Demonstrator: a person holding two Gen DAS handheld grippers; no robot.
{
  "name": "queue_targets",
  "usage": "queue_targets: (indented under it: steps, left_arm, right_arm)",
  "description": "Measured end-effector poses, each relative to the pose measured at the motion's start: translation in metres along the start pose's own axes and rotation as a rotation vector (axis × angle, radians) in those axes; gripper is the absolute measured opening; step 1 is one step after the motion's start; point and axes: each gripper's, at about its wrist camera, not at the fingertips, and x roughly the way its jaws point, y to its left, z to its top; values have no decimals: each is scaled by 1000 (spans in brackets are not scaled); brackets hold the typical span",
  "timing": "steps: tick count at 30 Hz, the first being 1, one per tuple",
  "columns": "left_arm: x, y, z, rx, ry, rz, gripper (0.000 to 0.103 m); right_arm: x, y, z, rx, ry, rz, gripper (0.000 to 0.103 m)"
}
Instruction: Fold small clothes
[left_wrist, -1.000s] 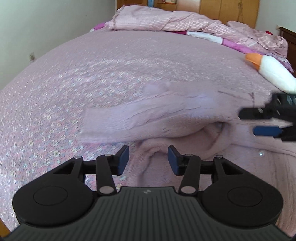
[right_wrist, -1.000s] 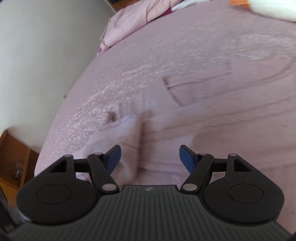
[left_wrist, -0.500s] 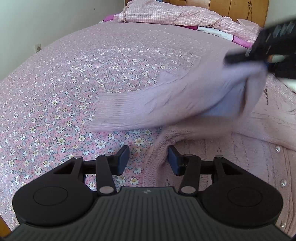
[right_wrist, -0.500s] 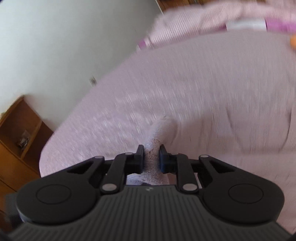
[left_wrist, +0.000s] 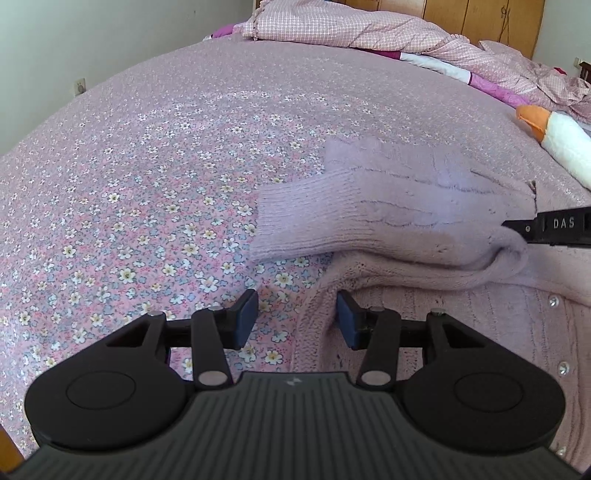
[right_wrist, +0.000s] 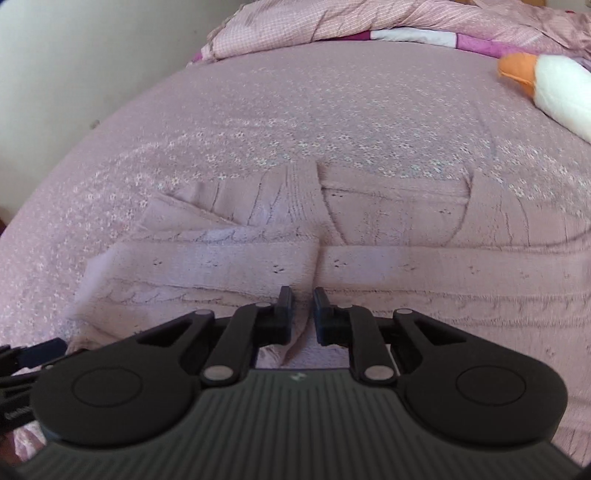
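A pink knit cardigan (left_wrist: 461, 317) with small buttons lies flat on the flowered bedspread (left_wrist: 147, 184). Its sleeve (left_wrist: 362, 218) is folded across the body, cuff pointing left. In the left wrist view my right gripper (left_wrist: 517, 236) comes in from the right edge, pinching the sleeve's folded end. In the right wrist view the right gripper (right_wrist: 303, 314) has its jaws nearly together with a ridge of the sleeve (right_wrist: 221, 266) between them. My left gripper (left_wrist: 295, 319) hovers open over the cardigan's left edge, holding nothing; part of it shows at the lower left as the left gripper (right_wrist: 37, 354).
A white plush toy (left_wrist: 561, 147) with an orange tip lies at the right of the bed, also seen as the plush toy (right_wrist: 554, 88). A crumpled pink checked quilt (left_wrist: 369, 29) is piled at the far end. A wall runs along the left side.
My right gripper went from open to shut on the sleeve, lifted it and carried it over the cardigan's body, where it now lies folded. The left gripper stayed open.
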Motion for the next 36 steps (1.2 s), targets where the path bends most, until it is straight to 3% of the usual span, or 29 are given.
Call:
queue_targets:
  steps: [3, 5, 6, 14, 21, 29, 30, 32, 34, 36]
  left_arm:
    - [-10, 6, 6, -6, 0, -1, 54]
    - [-16, 10, 10, -10, -3, 0, 54]
    - [-19, 10, 12, -8, -6, 8, 54]
    - [-35, 36, 17, -27, -1, 73, 54]
    - [-30, 69, 4, -103, 37, 111, 54]
    - [-26, 85, -6, -127, 57, 106, 54]
    - [-26, 84, -6, -128, 57, 105, 54]
    - [-26, 84, -6, -126, 54, 100, 54]
    - [-26, 83, -5, -124, 51, 93, 54]
    - [-25, 81, -3, -120, 46, 88, 54]
  right_arm:
    - [-17, 10, 5, -15, -37, -23, 34]
    - [-26, 19, 7, -45, -76, 20, 53]
    - [-32, 25, 6, -62, -92, 45, 54]
    - [-37, 104, -6, -288, -89, 192, 55]
    - [-6, 166, -27, -520, -55, 180, 55]
    - [18, 186, -36, -632, -21, 110, 55]
    - [21, 186, -35, -626, -25, 108, 54]
    - [21, 186, -33, -605, -39, 94, 30]
    - [20, 181, -28, -571, -50, 84, 18]
    - [13, 170, -19, -493, -63, 128, 15]
